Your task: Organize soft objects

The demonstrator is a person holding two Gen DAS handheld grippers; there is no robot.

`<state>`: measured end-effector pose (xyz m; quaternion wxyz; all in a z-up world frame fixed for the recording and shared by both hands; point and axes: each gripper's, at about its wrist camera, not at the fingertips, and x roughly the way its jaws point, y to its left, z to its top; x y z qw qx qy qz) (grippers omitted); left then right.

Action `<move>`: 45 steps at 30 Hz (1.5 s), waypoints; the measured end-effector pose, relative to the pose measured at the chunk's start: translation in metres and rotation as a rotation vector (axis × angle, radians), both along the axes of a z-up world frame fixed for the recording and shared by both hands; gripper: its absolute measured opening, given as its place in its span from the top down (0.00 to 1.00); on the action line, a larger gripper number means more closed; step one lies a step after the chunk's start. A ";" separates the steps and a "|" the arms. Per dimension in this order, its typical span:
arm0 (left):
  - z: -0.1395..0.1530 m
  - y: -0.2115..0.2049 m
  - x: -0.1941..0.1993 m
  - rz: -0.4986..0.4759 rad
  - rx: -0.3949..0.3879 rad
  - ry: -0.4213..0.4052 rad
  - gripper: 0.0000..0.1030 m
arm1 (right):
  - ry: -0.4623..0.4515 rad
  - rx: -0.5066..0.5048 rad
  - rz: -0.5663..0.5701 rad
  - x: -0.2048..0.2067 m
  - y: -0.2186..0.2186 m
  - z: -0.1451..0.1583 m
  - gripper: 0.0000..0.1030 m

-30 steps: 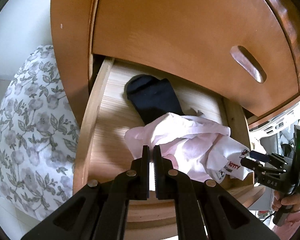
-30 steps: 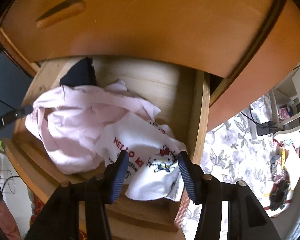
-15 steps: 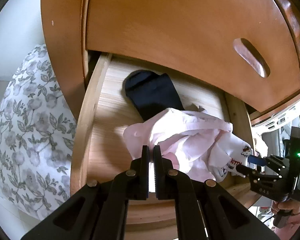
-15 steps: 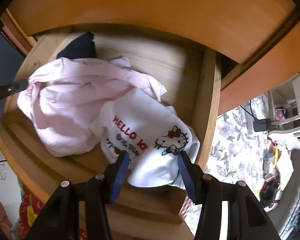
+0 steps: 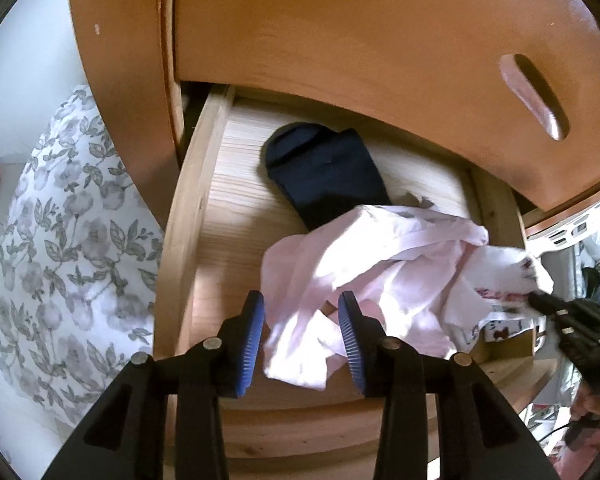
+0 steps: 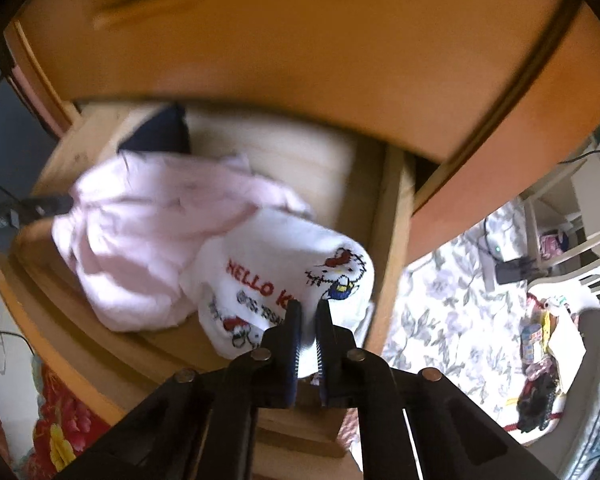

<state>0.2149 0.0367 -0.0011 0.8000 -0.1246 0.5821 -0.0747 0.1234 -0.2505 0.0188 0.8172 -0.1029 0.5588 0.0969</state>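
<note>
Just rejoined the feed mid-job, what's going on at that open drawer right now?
A person is sorting soft items in the open wooden drawer. The right gripper has pinched the white Hello Kitty cloth near the drawer's front corner. The left gripper is opening, with the pink garment loose between its pads. A dark sock lies further back.

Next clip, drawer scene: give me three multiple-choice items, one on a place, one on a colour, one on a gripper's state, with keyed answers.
1. Where does the dark sock lie?
A. at the back of the open drawer
B. on the floral bedding
C. in a gripper

2. What colour is the crumpled garment?
A. green
B. pale pink
C. black

3. What is the right gripper doing?
A. hanging wide open
B. gripping the drawer's wall
C. clamped on the white cartoon-print sock

Answers: A, it lies behind the garment on the drawer's floor; B, pink folds show in both views; C, white fabric sits pinched between its pads.
</note>
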 end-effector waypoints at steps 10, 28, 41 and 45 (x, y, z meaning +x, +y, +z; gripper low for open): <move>-0.019 -0.018 0.013 -0.082 0.050 0.069 0.73 | -0.154 0.085 -0.006 -0.010 -0.004 0.058 0.93; 0.067 -0.014 -0.032 -0.045 -0.005 -0.193 0.96 | -0.288 0.149 -0.021 -0.047 -0.011 0.114 0.93; 0.182 -0.011 -0.087 -0.056 -0.069 -0.469 0.96 | -0.355 0.180 -0.030 -0.087 -0.012 0.149 0.93; 0.213 -0.009 -0.108 -0.048 -0.079 -0.544 0.96 | -0.383 0.188 -0.023 -0.101 -0.009 0.161 0.93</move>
